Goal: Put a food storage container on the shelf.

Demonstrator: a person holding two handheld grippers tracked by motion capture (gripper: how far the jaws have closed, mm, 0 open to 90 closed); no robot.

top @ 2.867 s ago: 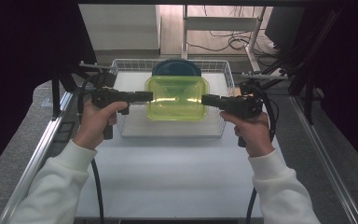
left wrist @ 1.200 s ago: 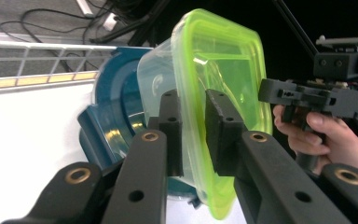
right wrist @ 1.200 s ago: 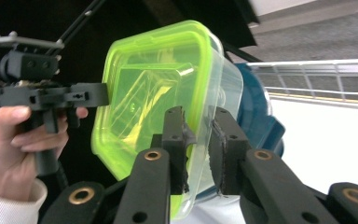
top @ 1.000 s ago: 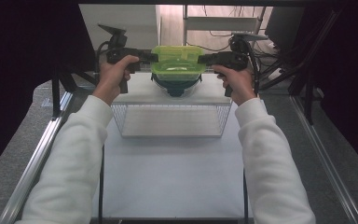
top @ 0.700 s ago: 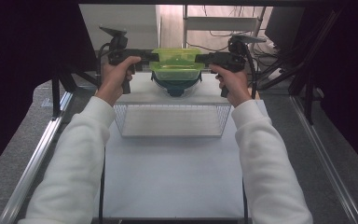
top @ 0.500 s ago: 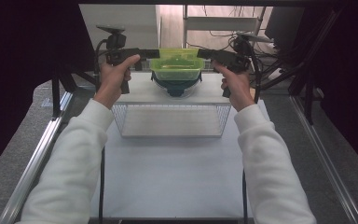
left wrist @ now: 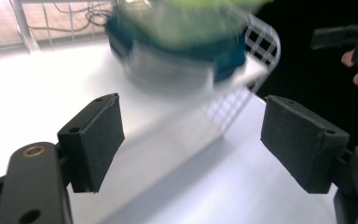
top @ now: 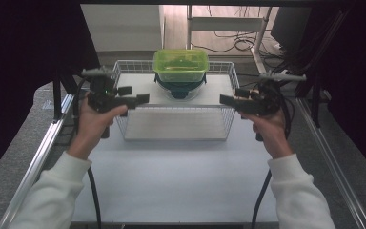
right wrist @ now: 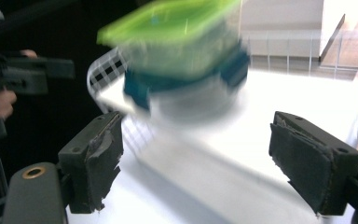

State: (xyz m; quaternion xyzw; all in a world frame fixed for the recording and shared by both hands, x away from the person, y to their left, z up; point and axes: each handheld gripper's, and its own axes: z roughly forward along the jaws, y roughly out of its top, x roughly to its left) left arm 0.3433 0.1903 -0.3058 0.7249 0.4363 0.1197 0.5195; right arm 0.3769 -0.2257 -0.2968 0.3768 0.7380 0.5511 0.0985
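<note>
A lime-green lidded container [top: 180,64] rests on a dark blue bowl [top: 180,89] at the far end of a white wire basket [top: 171,125]. My left gripper [top: 136,94] hovers at the basket's near left corner and my right gripper [top: 232,96] at its near right corner. Both point inward. Their jaws have just been opening and stand wide with nothing between them. In the left gripper view the open pads [left wrist: 93,140] frame the blurred container [left wrist: 186,18] farther off. The right gripper view shows the same container [right wrist: 168,28] and bowl [right wrist: 140,88] beyond its open gripper [right wrist: 203,161].
The basket sits on a white table [top: 171,181] with metal rails [top: 38,157] along both sides. Black curtains close off left and right. A white cabinet [top: 124,28] and floor cables [top: 238,43] lie beyond the table. Each gripper's cable trails back along the forearm.
Both grippers have let go of the green container, opened, and drawn back toward the person and apart. The container stays on the blue bowl at the basket's far end.
</note>
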